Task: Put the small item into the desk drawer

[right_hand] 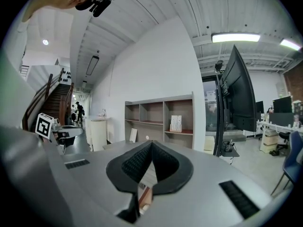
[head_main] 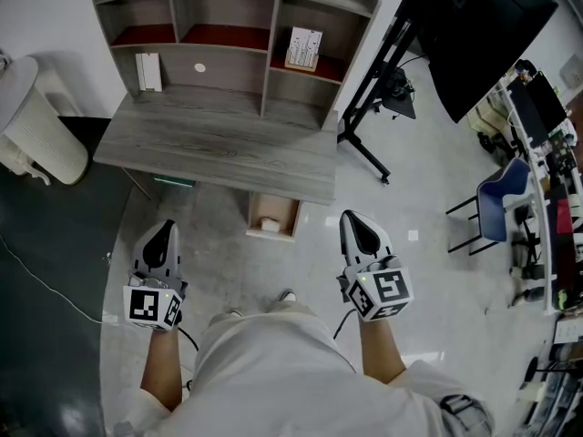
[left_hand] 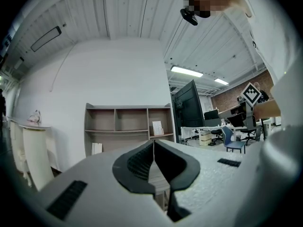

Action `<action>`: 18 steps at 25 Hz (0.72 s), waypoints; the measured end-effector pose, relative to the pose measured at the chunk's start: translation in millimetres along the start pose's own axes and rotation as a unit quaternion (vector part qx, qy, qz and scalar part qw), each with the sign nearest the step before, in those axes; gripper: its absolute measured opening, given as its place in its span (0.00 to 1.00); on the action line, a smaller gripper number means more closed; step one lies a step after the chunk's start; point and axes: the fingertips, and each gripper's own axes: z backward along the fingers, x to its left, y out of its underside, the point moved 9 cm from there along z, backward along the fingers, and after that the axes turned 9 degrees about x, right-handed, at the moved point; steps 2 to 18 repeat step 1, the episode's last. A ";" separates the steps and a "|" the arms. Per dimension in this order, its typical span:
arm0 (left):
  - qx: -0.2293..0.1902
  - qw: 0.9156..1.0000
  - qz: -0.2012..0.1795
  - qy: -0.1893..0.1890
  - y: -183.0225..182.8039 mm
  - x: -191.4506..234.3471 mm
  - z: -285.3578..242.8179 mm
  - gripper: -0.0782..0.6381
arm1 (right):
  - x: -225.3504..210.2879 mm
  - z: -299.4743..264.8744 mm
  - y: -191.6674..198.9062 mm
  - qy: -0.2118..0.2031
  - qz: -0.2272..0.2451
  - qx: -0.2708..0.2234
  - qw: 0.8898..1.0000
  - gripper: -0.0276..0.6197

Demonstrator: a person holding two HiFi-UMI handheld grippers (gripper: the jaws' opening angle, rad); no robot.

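A grey wooden desk point(head_main: 219, 144) with a shelf unit on top stands ahead of me. Under its front right edge a small wooden drawer point(head_main: 279, 208) is pulled open, and a small pale item point(head_main: 270, 225) lies inside near its front. My left gripper point(head_main: 165, 225) hovers over the floor to the left of the drawer, its jaws shut with nothing between them point(left_hand: 153, 143). My right gripper point(head_main: 351, 216) hangs to the right of the drawer, also shut and empty point(right_hand: 151, 143). Both point level at the desk and touch nothing.
The shelves hold a white box point(head_main: 304, 47), an upright white piece point(head_main: 148, 71) and a small round disc point(head_main: 199, 66). A white rounded cabinet point(head_main: 32, 121) stands left, a black screen on a stand point(head_main: 455, 35) right, a blue chair point(head_main: 506, 203) farther right. A thin cable point(head_main: 46, 280) crosses the dark floor.
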 end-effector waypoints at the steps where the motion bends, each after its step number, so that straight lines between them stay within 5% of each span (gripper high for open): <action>1: 0.000 1.000 0.000 0.000 0.1 0.0 -0.4 0.13 | 0.0 -0.2 0.3 0.000 0.001 0.000 1.000 0.04; 18: 0.000 1.000 0.000 0.000 0.1 0.0 -0.4 0.13 | 0.0 -0.2 0.3 0.000 0.001 0.000 1.000 0.04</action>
